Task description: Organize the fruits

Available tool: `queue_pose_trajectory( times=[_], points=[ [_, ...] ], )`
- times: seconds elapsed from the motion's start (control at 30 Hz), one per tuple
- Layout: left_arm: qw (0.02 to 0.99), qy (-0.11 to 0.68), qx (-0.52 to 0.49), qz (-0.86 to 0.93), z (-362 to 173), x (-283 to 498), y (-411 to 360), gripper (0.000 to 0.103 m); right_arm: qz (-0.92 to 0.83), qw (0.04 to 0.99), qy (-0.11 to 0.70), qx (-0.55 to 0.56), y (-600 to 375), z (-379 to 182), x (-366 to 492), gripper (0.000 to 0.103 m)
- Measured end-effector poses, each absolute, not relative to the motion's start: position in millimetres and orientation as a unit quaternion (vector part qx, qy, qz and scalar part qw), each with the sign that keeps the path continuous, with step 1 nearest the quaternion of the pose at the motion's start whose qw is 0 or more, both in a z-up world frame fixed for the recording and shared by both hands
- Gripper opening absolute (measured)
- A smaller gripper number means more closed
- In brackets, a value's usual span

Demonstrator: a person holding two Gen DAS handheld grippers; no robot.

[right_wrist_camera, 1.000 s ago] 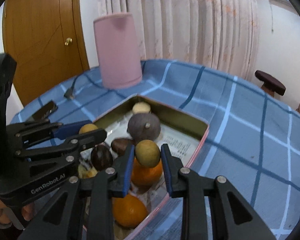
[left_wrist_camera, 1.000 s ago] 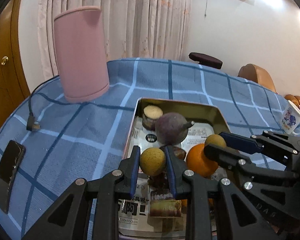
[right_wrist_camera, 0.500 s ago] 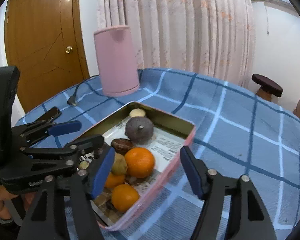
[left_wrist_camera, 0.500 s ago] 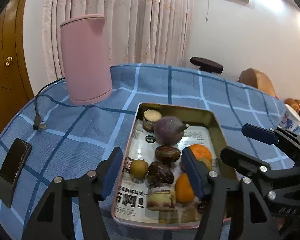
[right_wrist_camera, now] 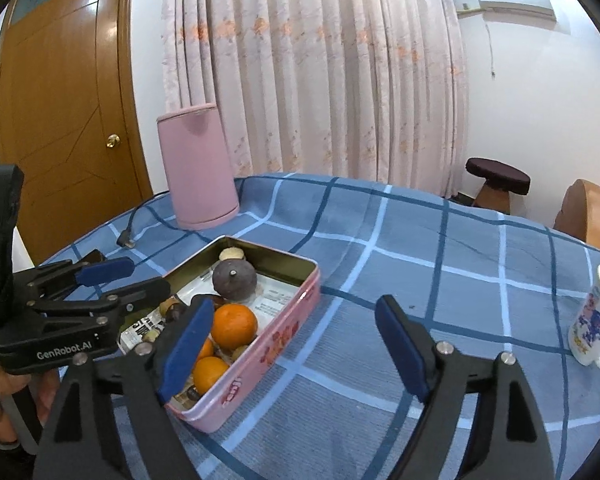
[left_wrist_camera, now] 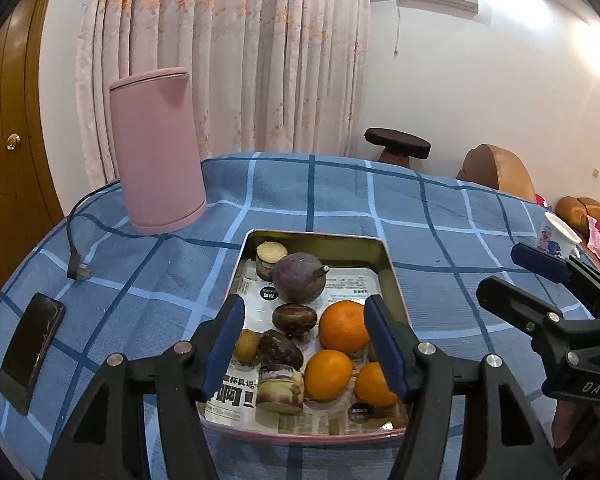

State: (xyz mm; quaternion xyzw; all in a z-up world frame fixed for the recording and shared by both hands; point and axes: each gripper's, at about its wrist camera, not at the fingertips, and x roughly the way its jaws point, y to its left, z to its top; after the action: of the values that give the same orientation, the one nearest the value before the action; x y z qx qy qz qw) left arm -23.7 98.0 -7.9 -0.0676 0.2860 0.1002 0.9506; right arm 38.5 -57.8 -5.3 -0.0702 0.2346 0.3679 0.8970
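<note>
A pink metal tin lined with printed paper sits on the blue checked tablecloth. It holds three oranges, a dark purple round fruit, brown chestnut-like fruits, a small tan fruit and cut pieces. My left gripper is open and empty, raised above the tin's near end. My right gripper is open and empty, over the tin's right side; it also shows in the left wrist view.
A tall pink cylinder stands at the back left, with a black cable and plug beside it. A phone lies at the left edge. A white printed mug stands at the right.
Both grippers held a small tan fruit over the tin, opened and dropped them into it. Both have since pulled back and up, away from the tin.
</note>
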Motion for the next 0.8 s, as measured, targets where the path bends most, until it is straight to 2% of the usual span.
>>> queue_pose_trajectory(
  times=[0.53, 0.67, 0.8],
  points=[
    [0.954, 0.277, -0.057, 0.098, 0, -30, 86, 0.064, 0.355, 0.908, 0.215, -0.06, -75, 3, 28, 0.094],
    [0.955, 0.275, -0.058, 0.098, 1, -30, 84, 0.071, 0.354, 0.909, 0.212, -0.057, -78, 4, 27, 0.094],
    [0.955, 0.274, -0.054, 0.098, 1, -30, 81, 0.072, 0.353, 0.91, 0.211, -0.056, -80, 4, 27, 0.094]
  ],
)
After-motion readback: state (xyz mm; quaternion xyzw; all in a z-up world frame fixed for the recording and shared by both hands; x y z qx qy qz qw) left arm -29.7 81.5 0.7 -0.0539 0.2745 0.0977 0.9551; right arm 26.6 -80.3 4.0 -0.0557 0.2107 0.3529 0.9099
